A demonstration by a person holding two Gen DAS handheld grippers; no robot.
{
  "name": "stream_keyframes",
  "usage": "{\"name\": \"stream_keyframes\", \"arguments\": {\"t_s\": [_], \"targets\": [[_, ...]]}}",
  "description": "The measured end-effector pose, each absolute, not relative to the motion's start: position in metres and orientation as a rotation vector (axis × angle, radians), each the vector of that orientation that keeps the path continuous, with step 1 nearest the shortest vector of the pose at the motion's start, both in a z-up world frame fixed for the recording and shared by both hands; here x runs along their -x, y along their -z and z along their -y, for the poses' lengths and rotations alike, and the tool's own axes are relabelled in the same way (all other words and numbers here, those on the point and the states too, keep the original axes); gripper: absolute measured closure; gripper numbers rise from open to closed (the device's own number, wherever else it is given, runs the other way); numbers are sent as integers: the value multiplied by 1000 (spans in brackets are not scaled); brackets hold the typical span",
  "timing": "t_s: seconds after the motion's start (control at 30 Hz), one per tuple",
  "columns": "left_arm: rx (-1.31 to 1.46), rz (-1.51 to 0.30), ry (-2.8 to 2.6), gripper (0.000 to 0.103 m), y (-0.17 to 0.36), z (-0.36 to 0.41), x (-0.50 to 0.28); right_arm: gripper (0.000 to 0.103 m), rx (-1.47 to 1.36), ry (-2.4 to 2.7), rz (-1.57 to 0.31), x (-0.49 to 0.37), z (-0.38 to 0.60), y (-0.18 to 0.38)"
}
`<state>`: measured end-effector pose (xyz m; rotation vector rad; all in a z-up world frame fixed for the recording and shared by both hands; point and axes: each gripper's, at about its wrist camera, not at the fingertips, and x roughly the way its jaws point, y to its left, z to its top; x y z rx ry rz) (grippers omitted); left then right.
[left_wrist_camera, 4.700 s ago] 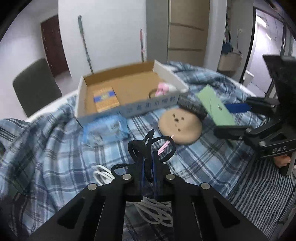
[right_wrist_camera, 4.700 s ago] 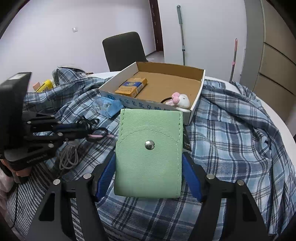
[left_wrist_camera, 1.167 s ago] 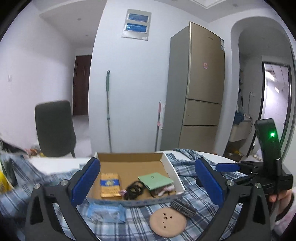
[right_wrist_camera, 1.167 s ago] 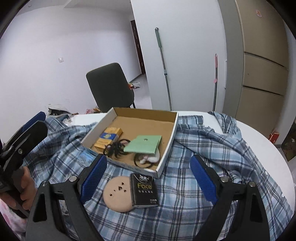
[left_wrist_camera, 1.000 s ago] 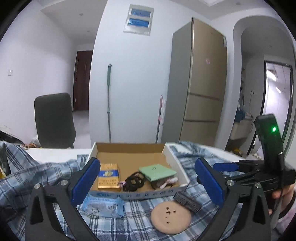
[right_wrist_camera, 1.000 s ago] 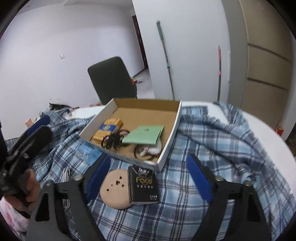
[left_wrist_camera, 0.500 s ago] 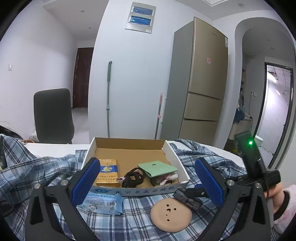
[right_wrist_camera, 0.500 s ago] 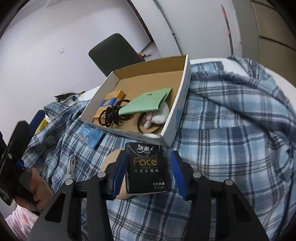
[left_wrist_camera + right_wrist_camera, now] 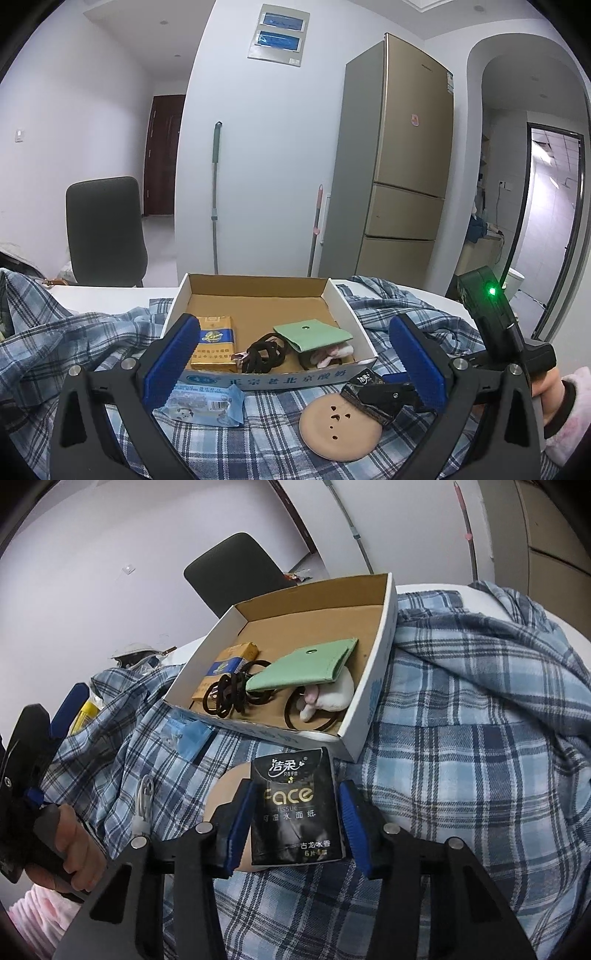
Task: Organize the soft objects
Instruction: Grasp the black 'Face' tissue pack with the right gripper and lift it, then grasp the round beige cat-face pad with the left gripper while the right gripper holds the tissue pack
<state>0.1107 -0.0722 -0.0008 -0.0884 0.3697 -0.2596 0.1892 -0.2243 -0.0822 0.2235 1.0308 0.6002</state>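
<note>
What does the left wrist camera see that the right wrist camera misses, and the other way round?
Only the left wrist view shows the fridge, the whole tan pad and the open left tool. Only the right wrist view shows the white cable and the tissue pack's label, with the right tool closed on it. Both show the box, green pouch, hair ties and plaid cloth.

You get even, soft indoor light from overhead; shadows under the cardboard box [image 9: 354, 371] are faint. Both views are sharp, with no motion blur. Fisheye bending curves the fridge [image 9: 402, 158] and walls, and black vignette fills your corners. The doorway [image 9: 550, 221] glows brighter.
</note>
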Motion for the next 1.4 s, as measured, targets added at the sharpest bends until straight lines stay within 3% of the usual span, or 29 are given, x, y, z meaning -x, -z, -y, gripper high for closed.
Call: {"name": "stream_keyframes", "arguments": {"t_s": [0.23,0.47,0.5,0.53,0.57,0.93,1.4], "targets": [[82,-367,258,0,2,74,-110,54,-174,-613,-1021,-185,218,79],[84,-368,258,0,1,74,-112,44,-129,-629,-1029,-181,212,78],[84,-368,256,0,1,74,-113,46,-118,-620,-1024,-180,210,78],[84,-369,256,0,2,74,-113,55,-112,-615,-1017,-180,210,77],[84,-371,257,0,1,73,-113,58,-109,-610,-1012,-179,210,76],[-16,-508,296,0,15,89,-128,59,66,-382,-924,-156,235,36],[-188,-662,391,0,46,124,-136,57,160,-330,-1032,-155,251,83]]}}
